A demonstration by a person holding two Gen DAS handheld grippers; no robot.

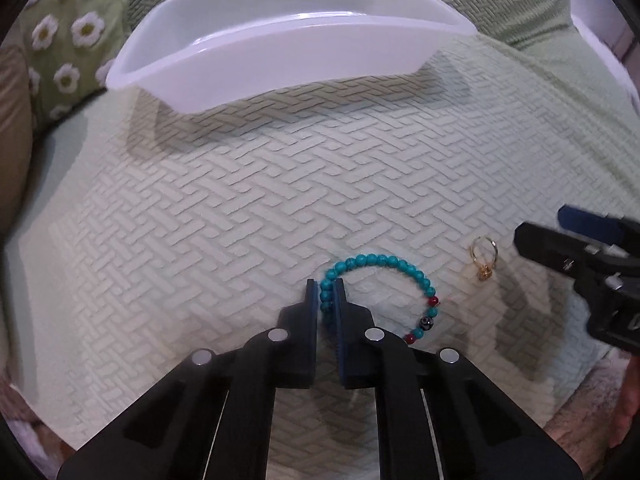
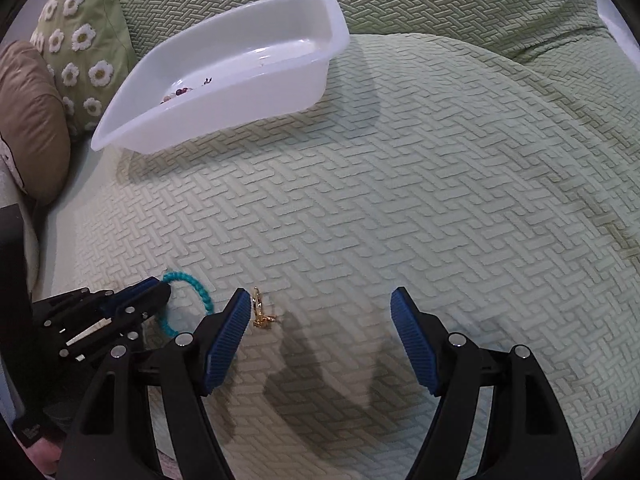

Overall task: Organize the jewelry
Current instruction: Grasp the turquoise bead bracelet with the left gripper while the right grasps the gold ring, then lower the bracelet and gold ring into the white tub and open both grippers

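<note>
Green woven bedspread [image 2: 400,200] here. Left gripper [image 1: 328,292] is pinched onto the turquoise bracelet [image 1: 384,264]; next it goes into the white tub [image 2: 240,92]. Right gripper [image 2: 320,300] gapes wide, holding nothing, beside the gold ring [image 2: 262,312].

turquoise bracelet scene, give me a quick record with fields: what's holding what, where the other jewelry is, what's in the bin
left hand-held gripper: shut on the turquoise bead bracelet, pinching one side of the loop
bracelet: rest of the loop looks to lie on the green textured cover
right hand-held gripper: open, holding nothing
gold ring: on the cover, just inside the right gripper's left finger; contact unclear
white plastic bin: farther back on the cover, a few small beaded pieces inside
backdrop: daisy-pattern pillow and brown cushion behind the bin
</note>
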